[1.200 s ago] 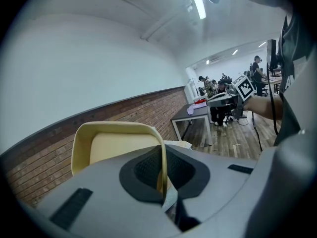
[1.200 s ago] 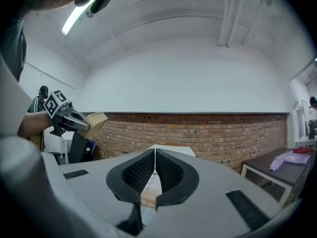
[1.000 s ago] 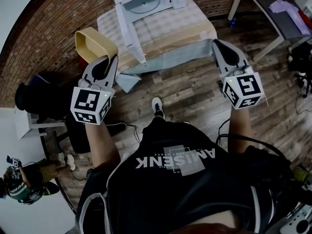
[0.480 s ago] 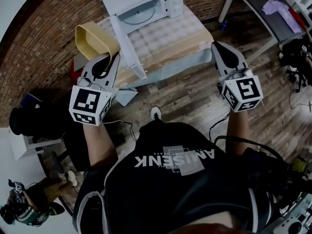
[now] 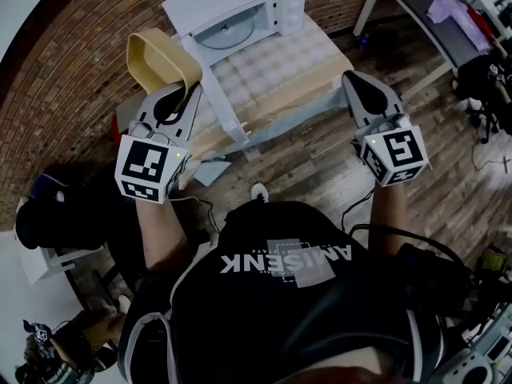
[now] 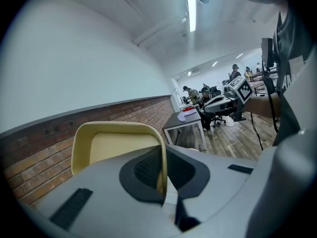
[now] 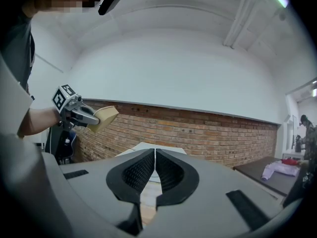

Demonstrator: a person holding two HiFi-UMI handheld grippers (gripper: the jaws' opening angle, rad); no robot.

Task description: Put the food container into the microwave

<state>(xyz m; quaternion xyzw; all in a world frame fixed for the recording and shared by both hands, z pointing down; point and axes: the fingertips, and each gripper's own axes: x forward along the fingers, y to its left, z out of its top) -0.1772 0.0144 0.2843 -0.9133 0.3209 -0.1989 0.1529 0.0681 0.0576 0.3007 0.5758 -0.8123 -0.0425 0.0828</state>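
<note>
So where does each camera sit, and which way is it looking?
Head view: on the person's head, facing steeply down at the white open-doored microwave; black shirt, forearms, left gripper and right gripper show.
Left gripper view: rides the left gripper, facing along jaws shut on the pale yellow plastic food container; the person's shirt shows right.
Right gripper view: rides the right gripper, facing the red brick wall past shut, empty jaws; the left forearm shows.
Shared: each gripper view sees the other gripper.
</note>
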